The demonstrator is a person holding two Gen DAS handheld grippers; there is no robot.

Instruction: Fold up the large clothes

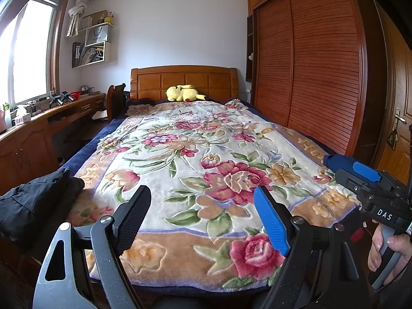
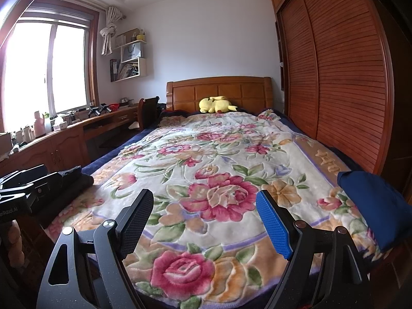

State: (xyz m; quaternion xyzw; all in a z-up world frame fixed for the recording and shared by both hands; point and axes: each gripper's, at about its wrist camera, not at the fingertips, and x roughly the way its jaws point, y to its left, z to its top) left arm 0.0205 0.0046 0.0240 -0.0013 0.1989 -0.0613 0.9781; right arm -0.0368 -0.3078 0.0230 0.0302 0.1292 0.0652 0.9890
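Both grippers wide open, empty, at the bed's near end.
Left: dark folded garment, partly cut off, on floral plush blanket. Left gripper, right gripper above blanket. Right: blue folded cloth, edge hidden. Slatted wooden wardrobe behind.

both tongs, left and right, agape, seemingly empty

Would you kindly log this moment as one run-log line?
left gripper: open, empty | right gripper: open, empty | black clothes: bed's left corner | blue garment: right edge
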